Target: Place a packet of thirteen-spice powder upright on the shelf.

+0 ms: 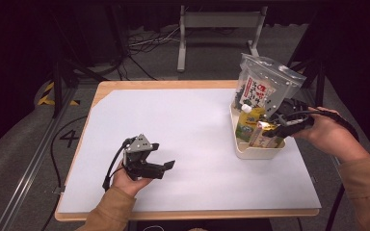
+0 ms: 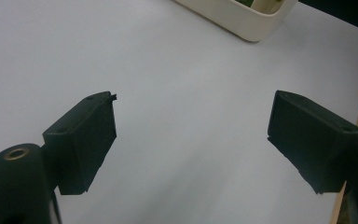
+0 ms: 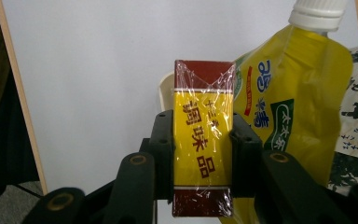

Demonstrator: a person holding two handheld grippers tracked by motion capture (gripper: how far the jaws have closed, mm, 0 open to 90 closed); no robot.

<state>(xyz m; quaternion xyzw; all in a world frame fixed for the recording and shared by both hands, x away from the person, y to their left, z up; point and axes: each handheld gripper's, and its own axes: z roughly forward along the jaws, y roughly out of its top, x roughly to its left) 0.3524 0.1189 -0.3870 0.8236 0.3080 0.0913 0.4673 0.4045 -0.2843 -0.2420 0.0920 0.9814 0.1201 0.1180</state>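
Note:
A yellow and dark red box point(image 3: 203, 140) wrapped in clear film sits between the jaws of my right gripper point(image 3: 202, 135), which is shut on it. In the high view that gripper point(image 1: 272, 127) holds the box point(image 1: 264, 134) over the front of a cream tray point(image 1: 257, 152). Beside the box stands a yellow pouch with a white cap point(image 3: 289, 93), also in the tray point(image 1: 247, 120). My left gripper point(image 1: 166, 166) rests low over the white table top at the front left, open with nothing between its jaws point(image 2: 191, 140).
A tall clear bag with a printed label point(image 1: 262, 89) stands at the back of the tray. The white sheet point(image 1: 183, 125) covers the wooden table, whose edge lies close to the right of the tray. A corner of the tray point(image 2: 242, 23) appears far ahead of the left gripper.

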